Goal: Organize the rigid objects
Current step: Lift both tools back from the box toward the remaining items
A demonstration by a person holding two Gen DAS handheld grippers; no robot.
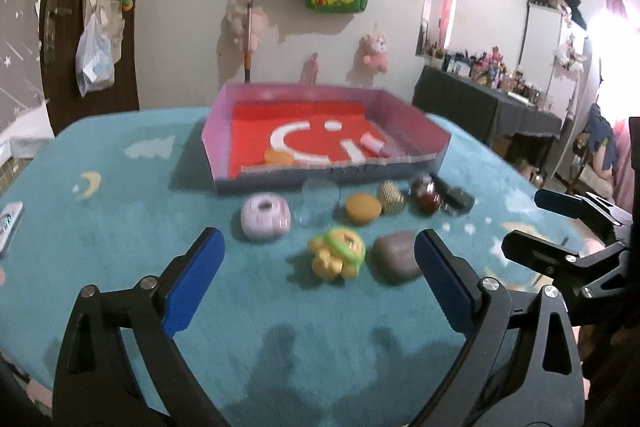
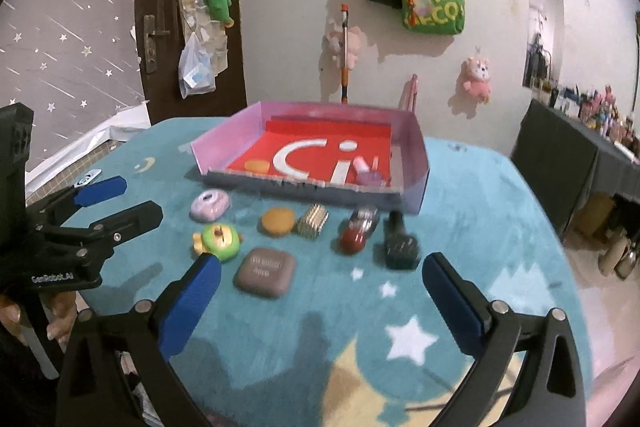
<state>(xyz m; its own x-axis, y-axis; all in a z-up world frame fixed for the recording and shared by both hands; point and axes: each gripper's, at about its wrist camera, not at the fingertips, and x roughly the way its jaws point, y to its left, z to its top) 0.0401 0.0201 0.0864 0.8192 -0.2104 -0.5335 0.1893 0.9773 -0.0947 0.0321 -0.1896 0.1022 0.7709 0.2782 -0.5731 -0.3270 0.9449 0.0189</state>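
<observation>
Both grippers are held spread above the teal mat with nothing between the fingers: the left gripper, then the right gripper. Ahead, from left to right, a pink case, a green-yellow toy, a brown case, an orange disc and a red bottle are laid before the pink tray.

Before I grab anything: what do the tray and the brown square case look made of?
The tray looks like thin cardboard or paper board: flat folded walls, a ragged front edge, matte printed red floor. The brown square case looks like moulded plastic, matte to satin, with rounded corners and faint raised lettering; blur leaves that uncertain.
</observation>
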